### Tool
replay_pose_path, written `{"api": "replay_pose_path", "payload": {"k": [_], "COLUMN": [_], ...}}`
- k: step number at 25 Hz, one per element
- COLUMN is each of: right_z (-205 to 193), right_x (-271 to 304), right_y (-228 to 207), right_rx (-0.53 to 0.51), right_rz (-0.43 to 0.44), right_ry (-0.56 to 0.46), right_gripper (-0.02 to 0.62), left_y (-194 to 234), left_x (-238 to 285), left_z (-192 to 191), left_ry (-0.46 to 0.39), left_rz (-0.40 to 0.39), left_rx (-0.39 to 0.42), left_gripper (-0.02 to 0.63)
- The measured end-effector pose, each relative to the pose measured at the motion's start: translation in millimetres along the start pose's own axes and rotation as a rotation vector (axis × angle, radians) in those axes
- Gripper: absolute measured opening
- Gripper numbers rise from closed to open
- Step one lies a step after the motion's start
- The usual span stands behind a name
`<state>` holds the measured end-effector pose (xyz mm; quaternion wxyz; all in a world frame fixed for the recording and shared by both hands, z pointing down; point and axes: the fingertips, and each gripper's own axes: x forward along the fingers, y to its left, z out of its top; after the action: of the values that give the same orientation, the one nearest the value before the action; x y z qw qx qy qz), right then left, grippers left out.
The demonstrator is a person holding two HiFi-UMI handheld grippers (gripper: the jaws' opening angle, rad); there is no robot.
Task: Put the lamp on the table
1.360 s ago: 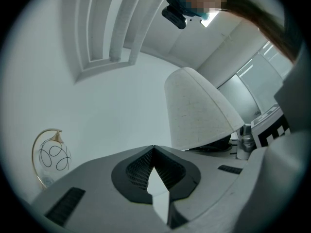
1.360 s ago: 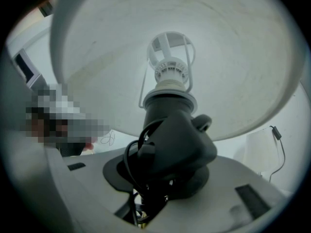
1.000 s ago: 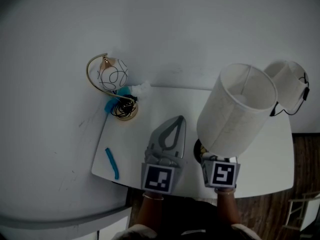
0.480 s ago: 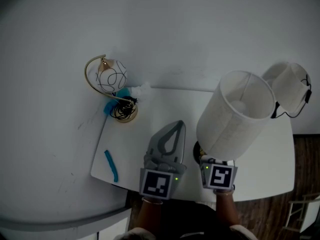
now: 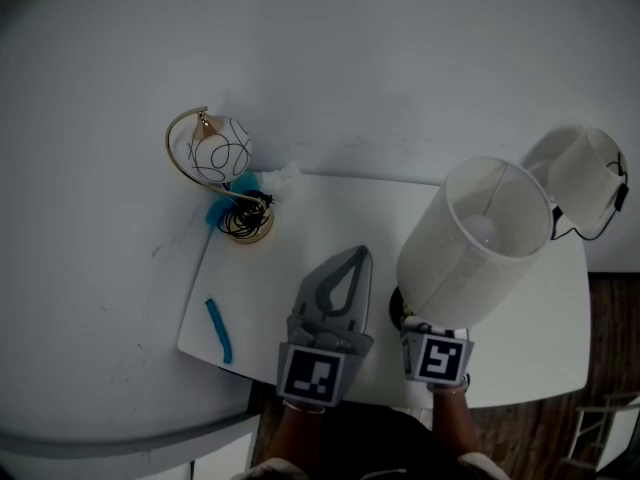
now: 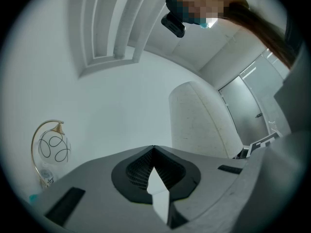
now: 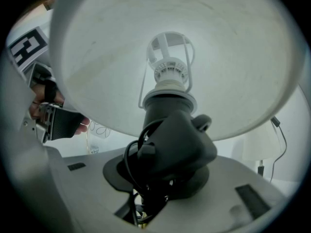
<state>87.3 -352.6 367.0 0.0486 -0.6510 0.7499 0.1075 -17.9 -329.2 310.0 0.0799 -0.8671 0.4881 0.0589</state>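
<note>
The lamp (image 5: 475,243), a white drum-shaped fabric shade on a dark stem and base, sits at 3 o'clock in the head view. It is tilted, with its open top leaning toward 1 o'clock and its base over the near edge of the white table (image 5: 300,213). The shade hides the base, so whether it touches the tabletop is hard to say. The right gripper (image 5: 415,320) is at 5 o'clock beneath the shade, and the left gripper (image 5: 352,266) lies just beside it at 6 o'clock, over the table. A gold arched lamp with a scribble-patterned globe (image 5: 222,153) stands at 10 o'clock, a small blue strip (image 5: 218,330) lies at 8 o'clock, and a second white-shaded lamp (image 5: 585,168) stands at 2 o'clock. In the left gripper view, the left gripper (image 6: 153,152) has its jaws together at the tips with nothing held. The white shade (image 6: 201,120) rises at 2 o'clock and the gold lamp (image 6: 51,147) is at 8 o'clock. In the right gripper view, the right gripper (image 7: 165,188) is clamped on the lamp's dark stem (image 7: 175,140), with black cord looped at the grip. The shade's pale interior and its bulb socket (image 7: 167,72) fill 12 o'clock.
</note>
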Motion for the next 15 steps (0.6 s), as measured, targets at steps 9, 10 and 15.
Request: {"api": "replay_pose_path", "payload": {"k": [9, 10, 15], "right_z": [-14, -16, -21], "right_x": [-4, -4, -5], "right_y": [-4, -4, -4], "right_rx": [0.011, 0.009, 0.016], "right_rz": [0.002, 0.005, 0.008], "right_ry": [0.009, 0.008, 0.008], "right_gripper": [0.127, 0.127, 0.127], "left_y": [-3, -4, -6], "left_x": [-2, -3, -4], "left_z": [-4, -5, -10], "left_ry": [0.003, 0.006, 0.023], "left_rz": [0.012, 0.013, 0.01], "left_rx": [0.004, 0.004, 0.014], "left_gripper": [-0.002, -0.002, -0.002]}}
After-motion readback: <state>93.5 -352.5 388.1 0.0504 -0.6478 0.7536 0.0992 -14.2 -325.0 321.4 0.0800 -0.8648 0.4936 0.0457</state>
